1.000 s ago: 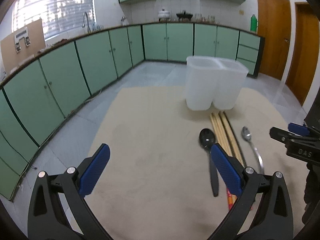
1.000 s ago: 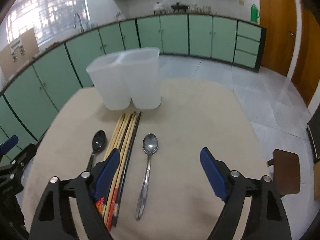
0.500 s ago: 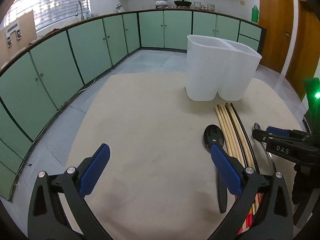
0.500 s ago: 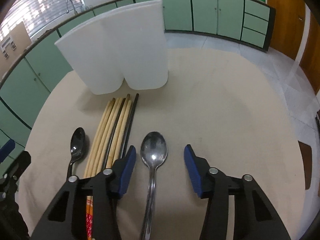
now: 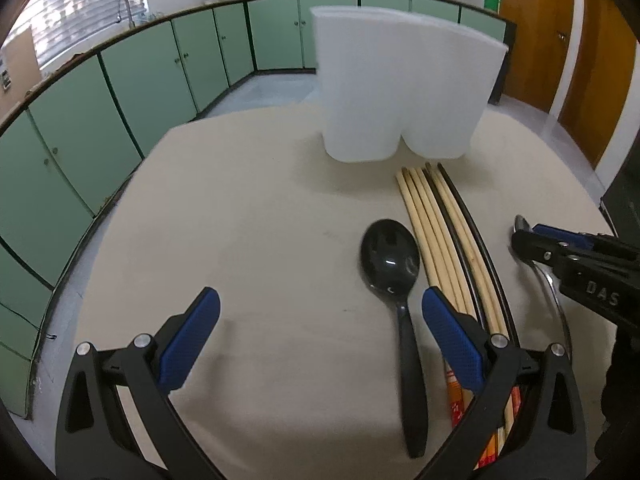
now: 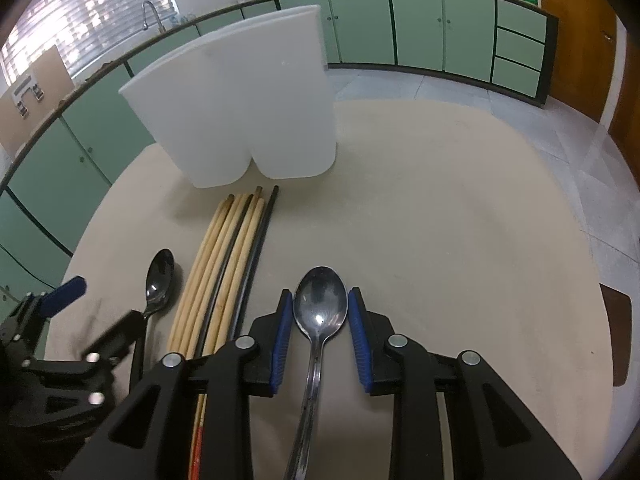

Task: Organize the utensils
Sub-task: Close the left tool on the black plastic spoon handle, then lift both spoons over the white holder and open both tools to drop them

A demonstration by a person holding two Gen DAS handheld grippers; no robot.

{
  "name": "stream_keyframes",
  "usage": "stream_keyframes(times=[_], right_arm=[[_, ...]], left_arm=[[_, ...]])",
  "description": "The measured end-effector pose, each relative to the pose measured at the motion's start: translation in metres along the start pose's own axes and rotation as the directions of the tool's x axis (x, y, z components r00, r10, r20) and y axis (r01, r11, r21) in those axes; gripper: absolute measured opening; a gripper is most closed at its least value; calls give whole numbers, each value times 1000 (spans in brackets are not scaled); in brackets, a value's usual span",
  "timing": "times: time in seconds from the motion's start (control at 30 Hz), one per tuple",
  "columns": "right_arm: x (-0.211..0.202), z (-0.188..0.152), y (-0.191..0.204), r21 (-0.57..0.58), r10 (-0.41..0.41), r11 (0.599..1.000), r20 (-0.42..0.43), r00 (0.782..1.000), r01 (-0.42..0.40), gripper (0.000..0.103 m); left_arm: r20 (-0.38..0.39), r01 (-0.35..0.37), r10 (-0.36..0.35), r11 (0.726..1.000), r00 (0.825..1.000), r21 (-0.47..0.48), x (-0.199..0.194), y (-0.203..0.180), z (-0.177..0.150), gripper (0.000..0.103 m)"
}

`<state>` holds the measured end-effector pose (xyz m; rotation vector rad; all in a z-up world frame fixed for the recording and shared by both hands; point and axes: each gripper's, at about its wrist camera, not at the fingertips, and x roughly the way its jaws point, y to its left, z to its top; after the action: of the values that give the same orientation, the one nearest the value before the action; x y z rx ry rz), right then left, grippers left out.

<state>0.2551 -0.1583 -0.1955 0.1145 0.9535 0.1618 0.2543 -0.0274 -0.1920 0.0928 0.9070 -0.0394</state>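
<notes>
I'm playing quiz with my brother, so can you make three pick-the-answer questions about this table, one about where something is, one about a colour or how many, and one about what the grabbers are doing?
1. Where does the bundle of long wooden chopsticks lie?
A. Inside the tub
B. Between the two spoons
C. On the floor

2. How many spoons are on the round beige table?
A. Two
B. Three
C. Five

3. What is the right gripper doing?
A. Holding the tub
B. Spread wide over bare table
C. Closing round the shiny metal spoon

Answers: 1 B, the chopsticks lie flat between the glossy black plastic spoon and the metal spoon, in front of the white two-part plastic tub. 2 A, one black and one metal. 3 C, its blue pads sit close on both sides of the spoon bowl, while the left gripper is wide open.
</notes>
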Motion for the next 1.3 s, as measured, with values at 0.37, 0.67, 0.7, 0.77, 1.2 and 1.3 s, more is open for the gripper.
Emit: stream_keyframes(times=[0.37, 0.67, 0.7, 0.77, 1.2, 1.3], right_arm=[[6, -9, 10, 37, 42, 998, 20, 999, -43, 28], [4, -8, 5, 51, 72, 996, 12, 997, -72, 28], [4, -7, 3, 49, 73, 996, 10, 997, -73, 28], [3, -5, 2, 37, 69, 997, 4, 998, -69, 28], [-14, -4, -11, 45, 84, 995, 70, 994, -87, 28], [-33, -1, -10, 12, 92, 995, 144, 985, -95, 28]], left_arm=[[-33, -65, 64, 998, 997, -1, 12, 4, 0, 98], [-11, -58, 58, 998, 998, 21, 16, -9, 21, 98], [-13, -62, 62, 998, 998, 16, 20, -7, 25, 98], [-23, -56, 56, 998, 998, 2, 25, -5, 30, 98], [9, 110, -110, 993, 994, -44, 24, 0, 32, 35], [74, 124, -120, 991, 990, -53, 8, 1, 32, 35]])
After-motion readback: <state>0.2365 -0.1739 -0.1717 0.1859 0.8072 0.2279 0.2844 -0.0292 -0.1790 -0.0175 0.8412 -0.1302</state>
